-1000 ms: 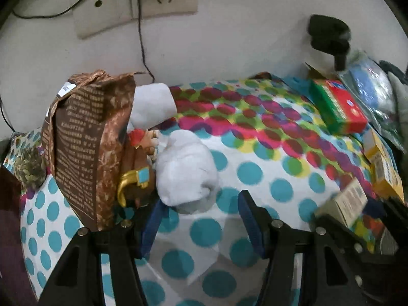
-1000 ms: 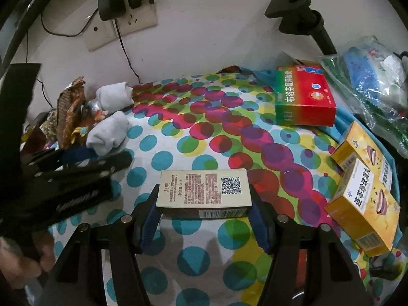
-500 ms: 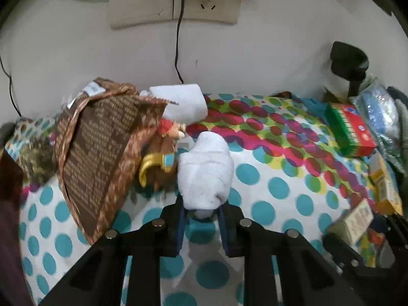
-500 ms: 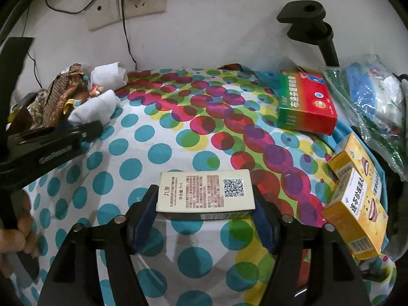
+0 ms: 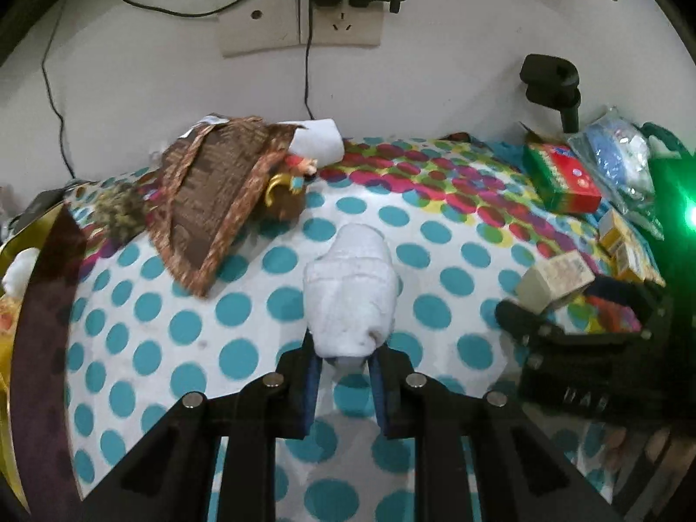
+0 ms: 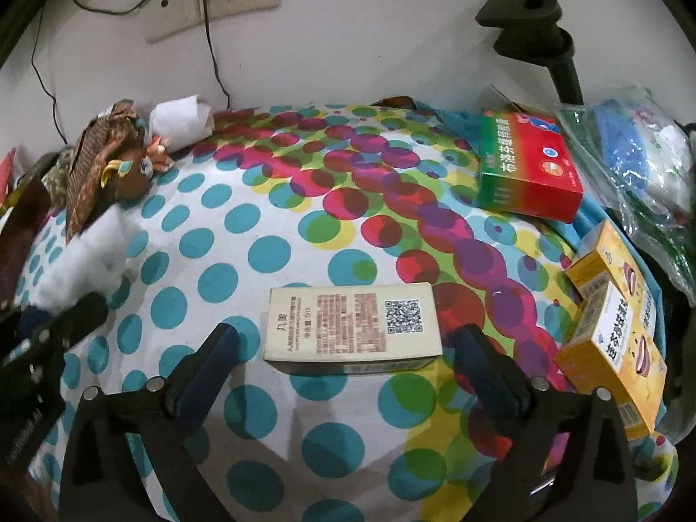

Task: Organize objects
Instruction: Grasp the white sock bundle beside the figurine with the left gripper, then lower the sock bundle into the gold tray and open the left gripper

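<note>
Left gripper is clamping the white rolled towel, whose near end is hiding the pad tips | right gripper is gaping around, not touching, the beige QR-code box, lying left of the yellow boxes, partly cut off.

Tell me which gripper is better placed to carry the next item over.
Left. The left gripper is shut on the white rolled towel. The right gripper is open, and the beige box lies flat between its fingers.
</note>
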